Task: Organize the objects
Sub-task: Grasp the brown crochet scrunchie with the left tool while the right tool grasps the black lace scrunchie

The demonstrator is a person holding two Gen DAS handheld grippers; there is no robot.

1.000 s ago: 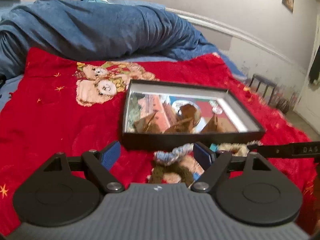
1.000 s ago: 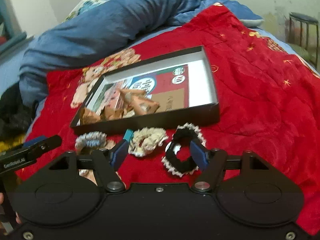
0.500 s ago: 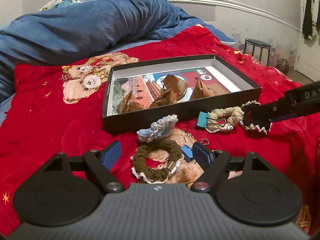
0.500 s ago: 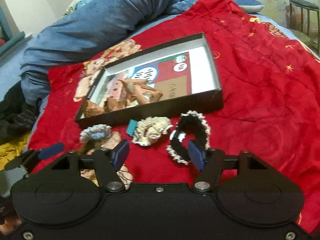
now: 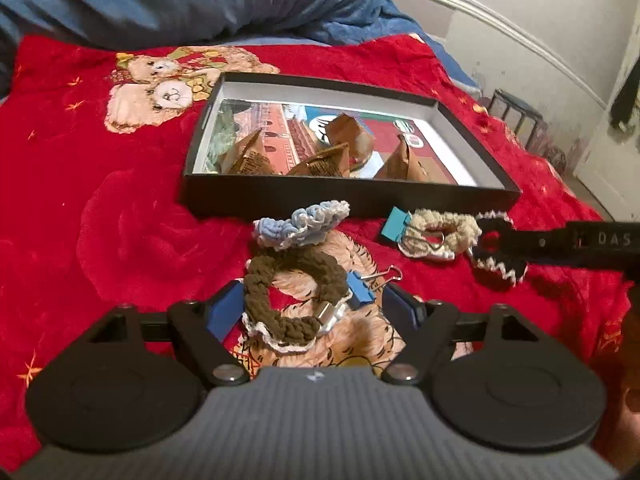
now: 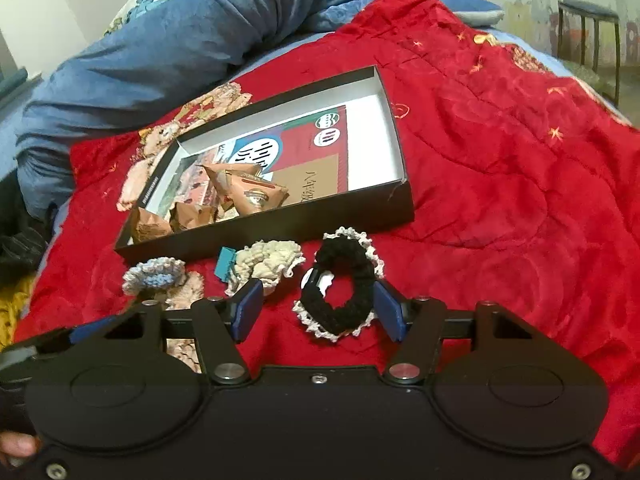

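Both tools have just been closing in. The right tool (image 6: 316, 310) now straddles the black scrunchie (image 6: 338, 290) on the bed, pads not yet pressing, and the left tool (image 5: 310, 308) has dropped around the brown scrunchie (image 5: 294, 294), still apart. Looks like grabs for the black box (image 6: 280, 220) are next.

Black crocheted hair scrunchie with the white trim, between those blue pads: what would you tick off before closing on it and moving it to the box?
1. Black crocheted scrunchie with white trim sits between the right claw pads: ok.
2. Pads pressing on it: not ok; the jaws have just been closing, but a gap shows on the near side.
3. Cream crocheted scrunchie clear of the pads: cannot tell; it lies close behind the near pad.
4. Shallow black cardboard box has bare floor at its near end: ok.
5. Left claw out of the way: ok; it straddles the brown crocheted scrunchie.
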